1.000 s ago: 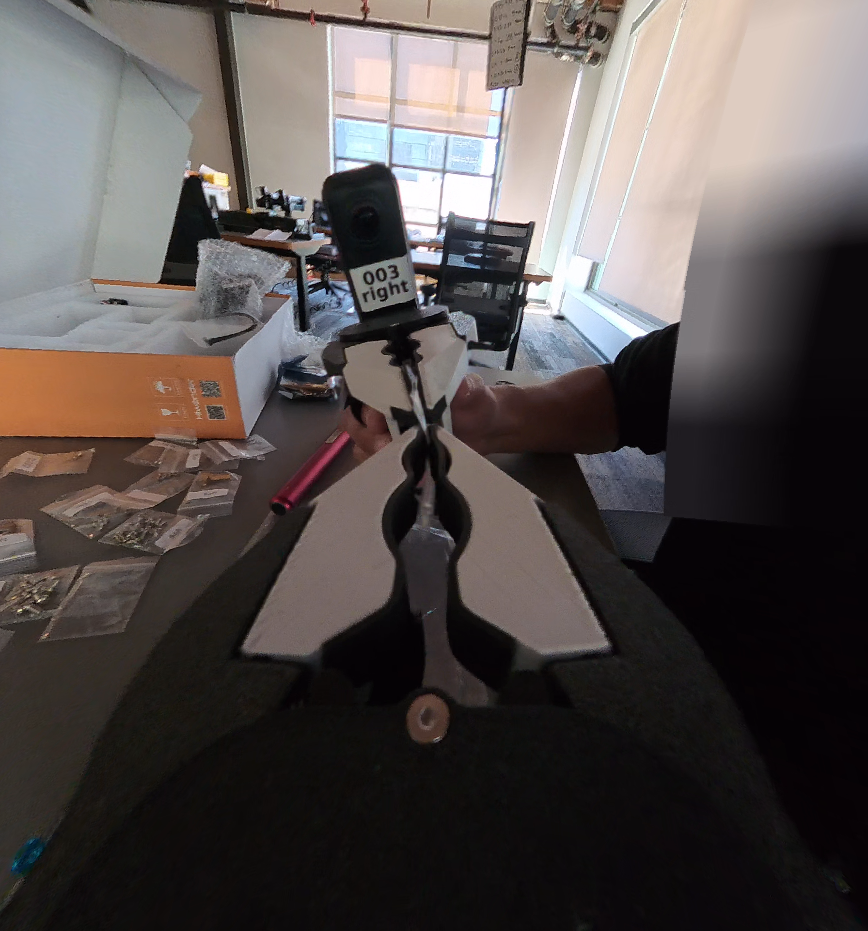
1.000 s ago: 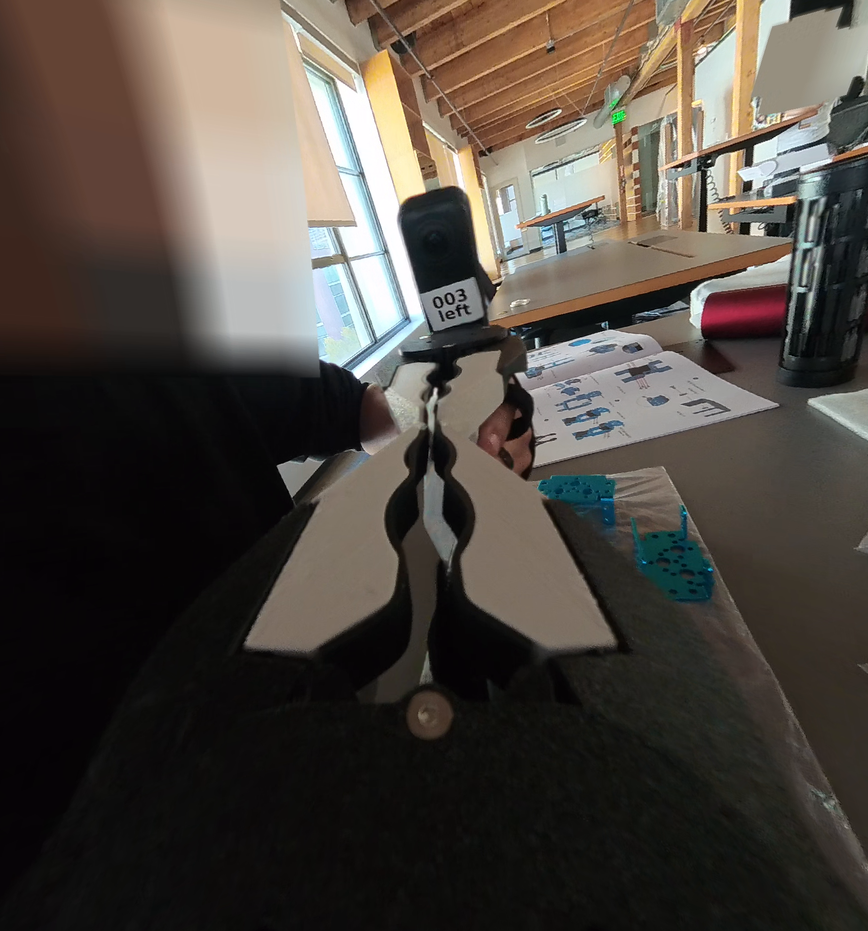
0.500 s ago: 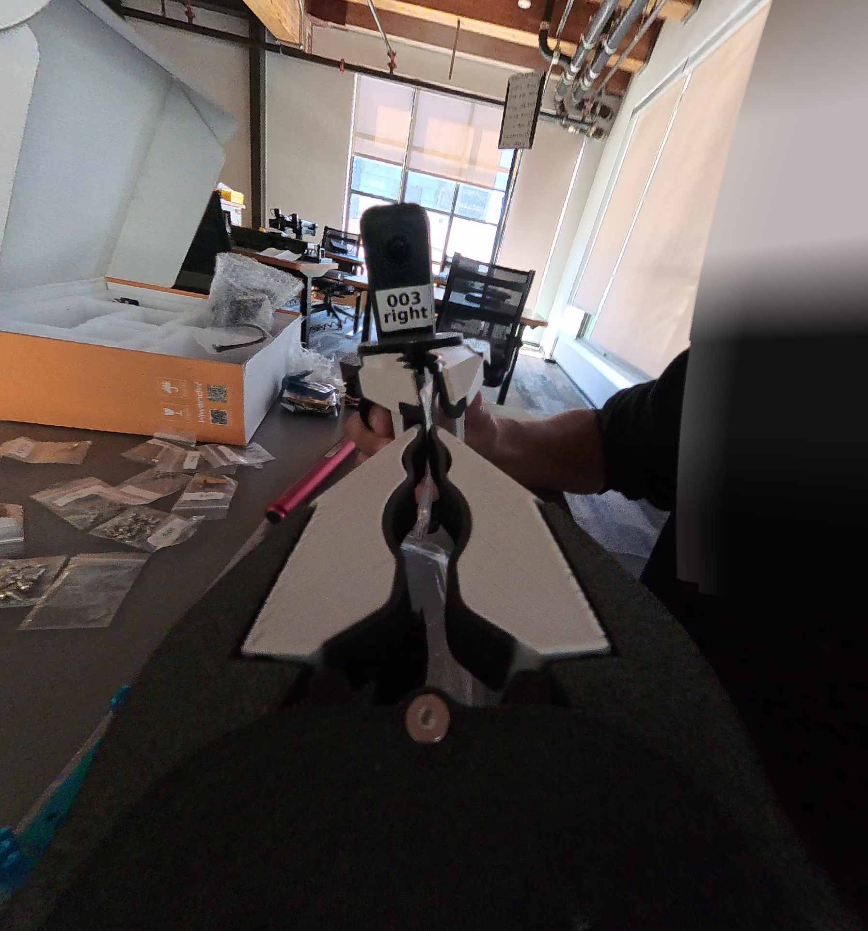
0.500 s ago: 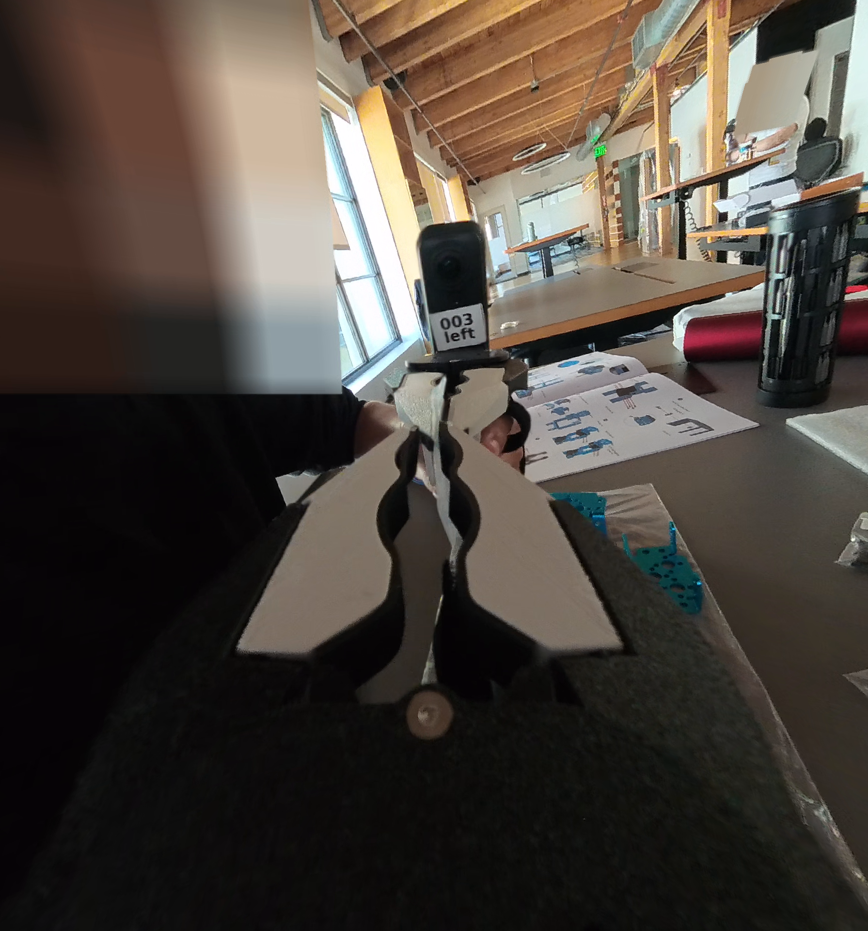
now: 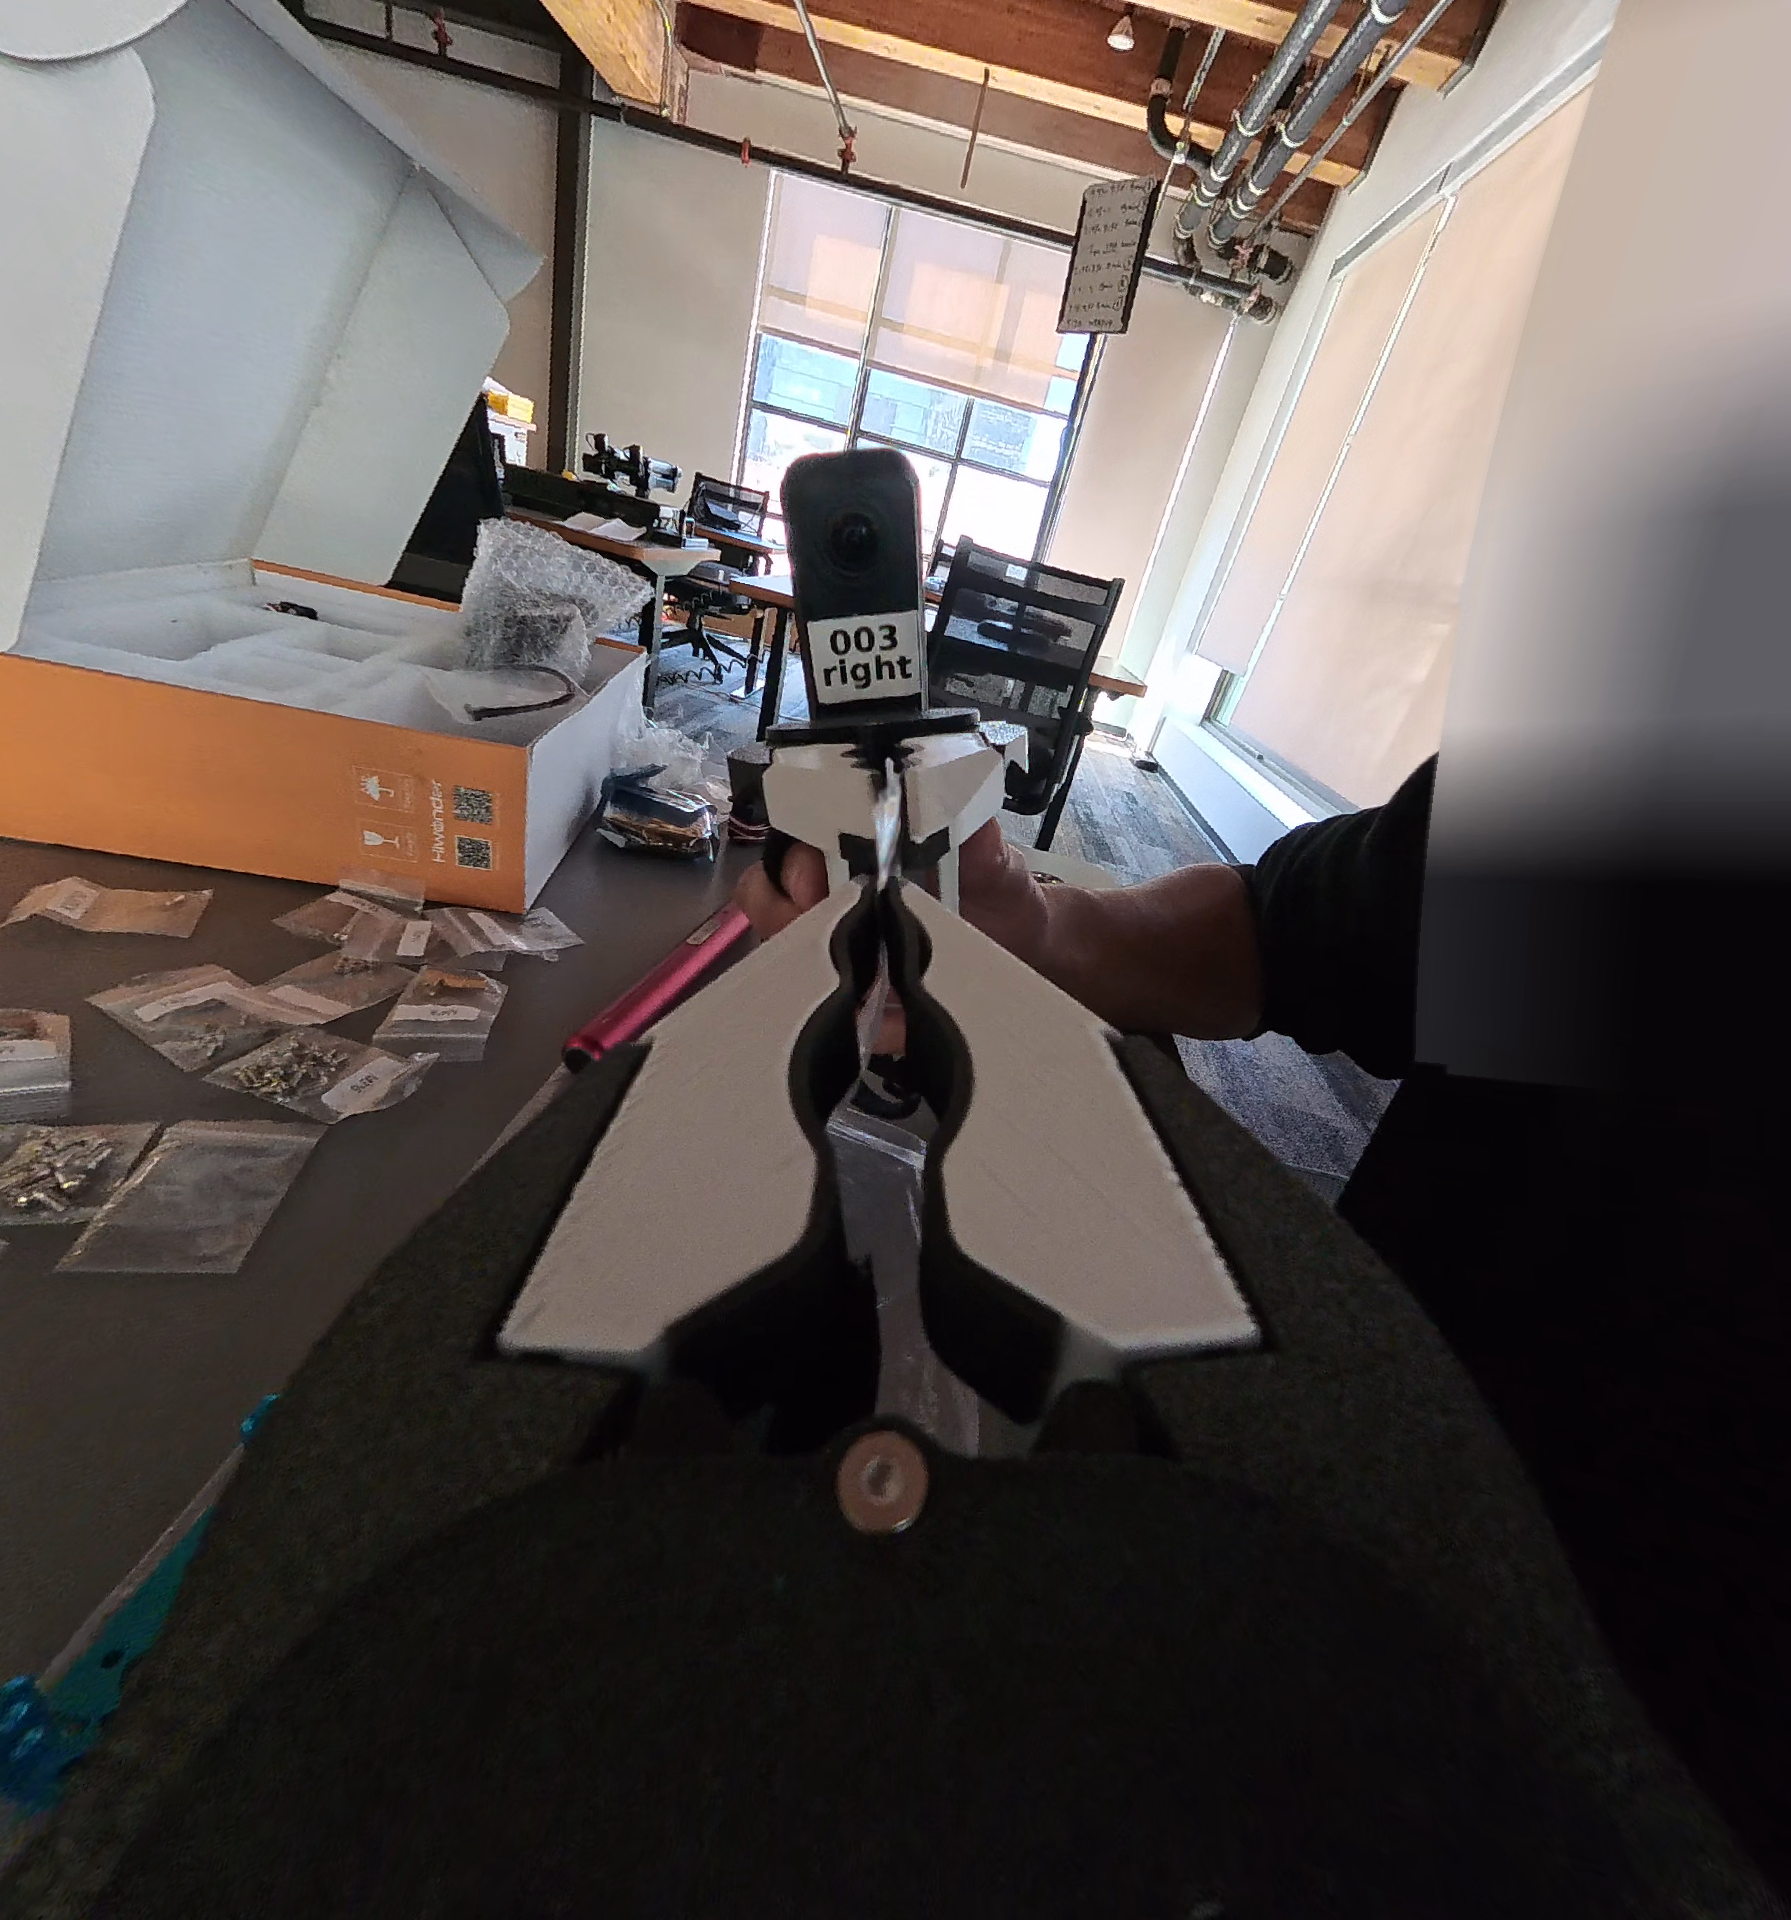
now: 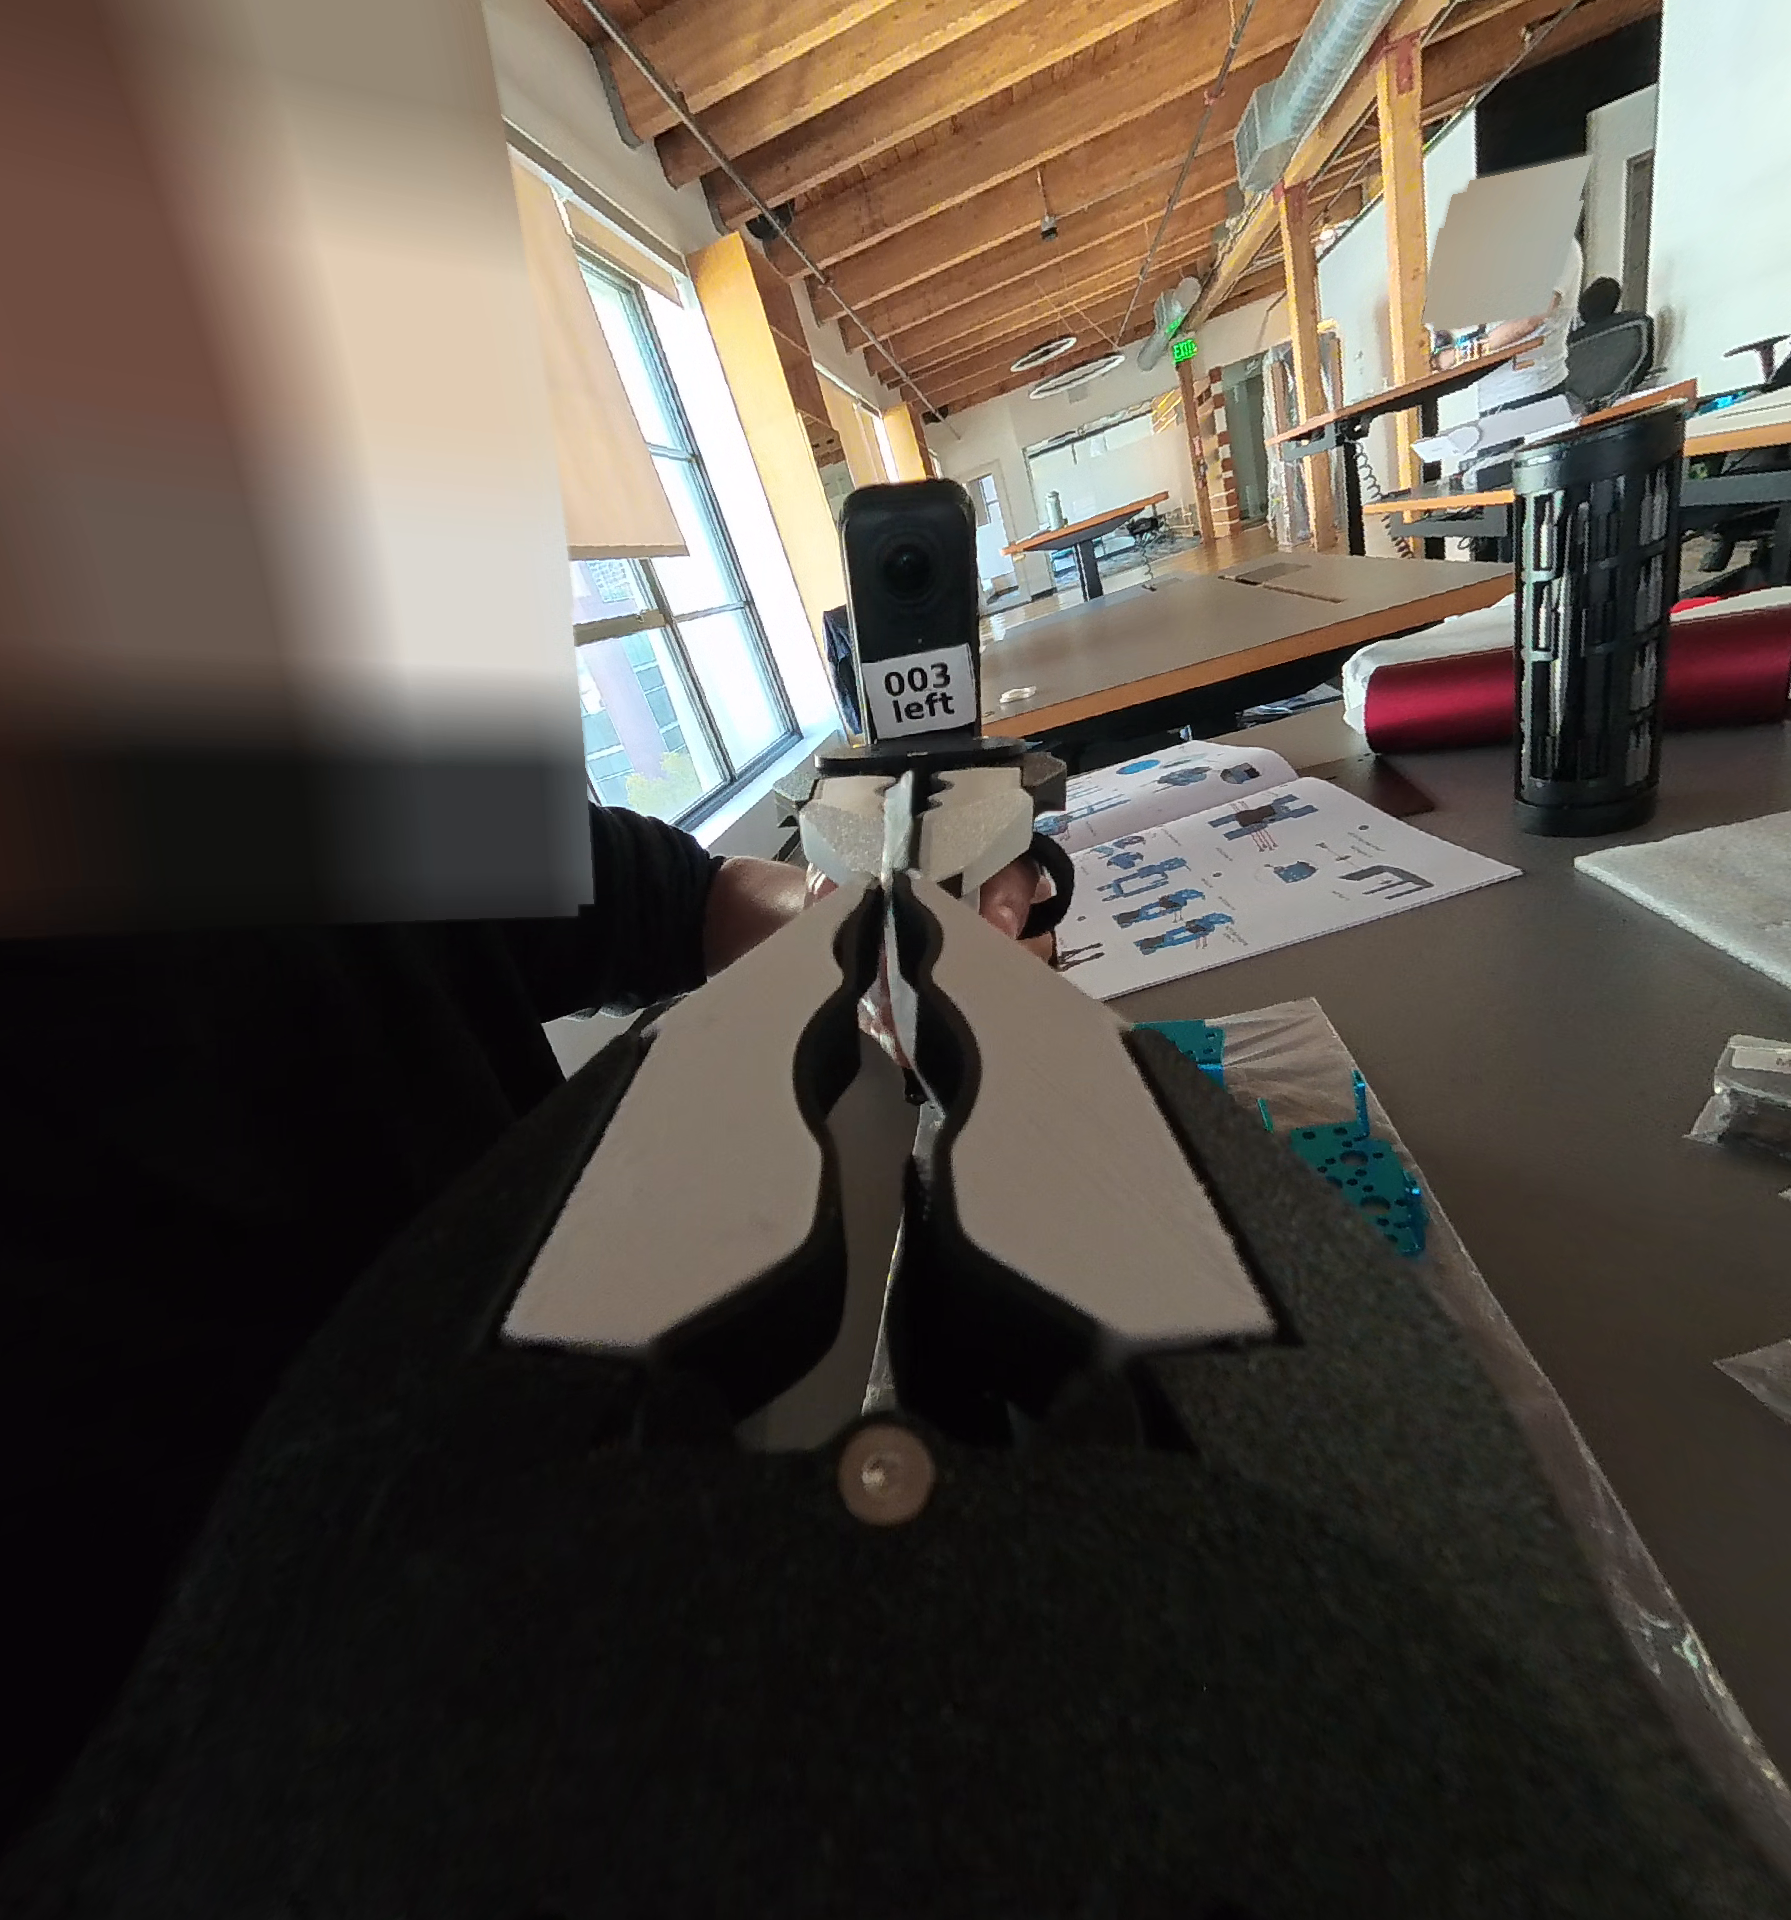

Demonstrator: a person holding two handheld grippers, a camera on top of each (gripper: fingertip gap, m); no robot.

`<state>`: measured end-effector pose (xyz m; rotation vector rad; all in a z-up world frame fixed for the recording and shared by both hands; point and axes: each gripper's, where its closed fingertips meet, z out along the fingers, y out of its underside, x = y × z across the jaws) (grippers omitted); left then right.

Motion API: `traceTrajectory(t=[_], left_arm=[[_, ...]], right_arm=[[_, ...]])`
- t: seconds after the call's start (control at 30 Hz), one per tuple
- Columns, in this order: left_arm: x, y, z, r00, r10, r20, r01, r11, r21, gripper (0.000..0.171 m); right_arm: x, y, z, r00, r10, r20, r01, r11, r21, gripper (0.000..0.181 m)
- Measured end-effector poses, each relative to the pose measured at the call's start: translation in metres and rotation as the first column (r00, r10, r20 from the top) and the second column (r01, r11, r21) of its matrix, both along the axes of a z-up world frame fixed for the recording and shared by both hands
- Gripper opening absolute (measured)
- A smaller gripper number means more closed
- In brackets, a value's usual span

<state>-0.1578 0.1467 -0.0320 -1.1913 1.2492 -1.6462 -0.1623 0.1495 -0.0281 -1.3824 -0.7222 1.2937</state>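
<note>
Clear plastic bag point(image 5: 875, 1039): a thin, crinkled film stretched between the two tools, held above the dark tabletop point(image 5: 143, 1351); its loose lower part lies along the tabletop edge with blue metal brackets point(image 6: 1358, 1164) inside it.
Left tool point(image 5: 878, 914): white fingers pressed together on one edge of the clear plastic bag; in the right wrist view it faces the camera point(image 6: 896, 862), held by a hand.
Right tool point(image 6: 889, 914): white fingers likewise pinched tight on the opposite edge of the bag; in the left wrist view it stands tip to tip with the left tool point(image 5: 886, 831).
Hand point(image 5: 984, 883): wrapped round the right tool's handle, with a dark sleeve behind it.
Small bags point(image 5: 288, 1029): many clear pouches of screws and small parts scattered on the tabletop, left of the left tool.
Orange box point(image 5: 247, 769): open, white foam inside, lid raised, at the far left of the tabletop; a wad of bubble wrap point(image 5: 538, 592) sits at its corner.
Pink rod point(image 5: 657, 987): a slim metallic stick lying on the tabletop, just beside the left tool's finger.
Booklet point(image 6: 1265, 862): open, showing printed diagrams, lying beyond the brackets.
Black mesh cylinder point(image 6: 1587, 623): upright on the far right of the tabletop, with a red roll point(image 6: 1442, 696) lying behind it.
</note>
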Motion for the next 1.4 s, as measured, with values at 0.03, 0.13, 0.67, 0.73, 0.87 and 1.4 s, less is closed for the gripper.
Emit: traceTrajectory(t=[0.03,0.13,0.67,0.73,0.87,1.4], left_arm=[[0.000,0.000,0.000,1.000,0.001,0.001,-0.001,1.000,-0.002,0.000],[0.001,-0.001,0.000,1.000,-0.003,0.004,0.003,1.000,-0.007,0.000],[-0.001,-0.005,0.002,1.000,-0.009,0.029,0.008,0.998,0.063,0.008],[-0.003,-0.007,0.005,0.999,-0.036,0.041,0.034,0.998,0.046,0.014],[-0.004,-0.007,0.008,0.998,-0.037,0.049,0.035,0.998,0.044,0.000],[-0.005,-0.001,0.003,1.000,-0.004,-0.012,0.006,0.994,0.107,0.007]], right_arm=[[0.000,0.000,0.000,1.000,-0.004,0.005,0.004,1.000,0.003,0.000],[0.001,0.000,0.000,1.000,-0.013,0.020,0.013,1.000,0.015,0.000],[0.002,-0.001,0.002,1.000,-0.006,0.003,0.006,1.000,0.003,0.000],[-0.001,-0.002,-0.002,0.999,-0.015,0.052,0.013,1.000,0.027,0.000],[-0.003,-0.006,0.001,0.999,0.004,0.052,-0.005,0.999,0.034,0.000],[0.005,0.000,0.002,0.995,-0.019,0.096,0.015,0.999,0.041,0.000]])
